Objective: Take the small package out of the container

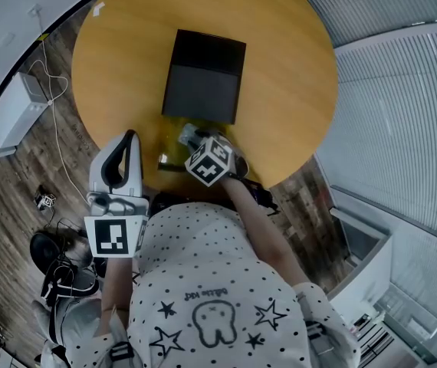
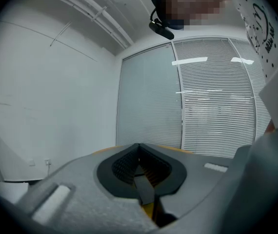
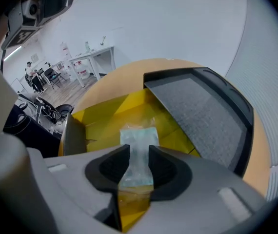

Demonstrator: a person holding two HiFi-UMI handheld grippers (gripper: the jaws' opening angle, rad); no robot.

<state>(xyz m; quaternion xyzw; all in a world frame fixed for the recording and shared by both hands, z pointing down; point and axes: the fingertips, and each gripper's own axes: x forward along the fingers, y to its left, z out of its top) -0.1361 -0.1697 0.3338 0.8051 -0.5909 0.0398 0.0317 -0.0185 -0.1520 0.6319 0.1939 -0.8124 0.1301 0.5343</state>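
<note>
Right hand-held gripper (image 3: 138, 150) closed on small package (image 3: 139, 136) — pinched mid-body, inside yellow-lined container (image 3: 100, 115) on round surface (image 1: 280, 67), left hand-held gripper (image 2: 138, 149) — jaws together, empty

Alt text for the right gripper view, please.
The right gripper pinches a small clear plastic package between its jaws, in an open yellow-lined box. Its dark grey lid lies to the right on a round wooden table.

Round table (image 1: 126, 52), right claw (image 1: 192, 138) over container (image 1: 171, 125) (lid (image 1: 203, 75) open) — left claw (image 1: 130, 139) apart
</note>
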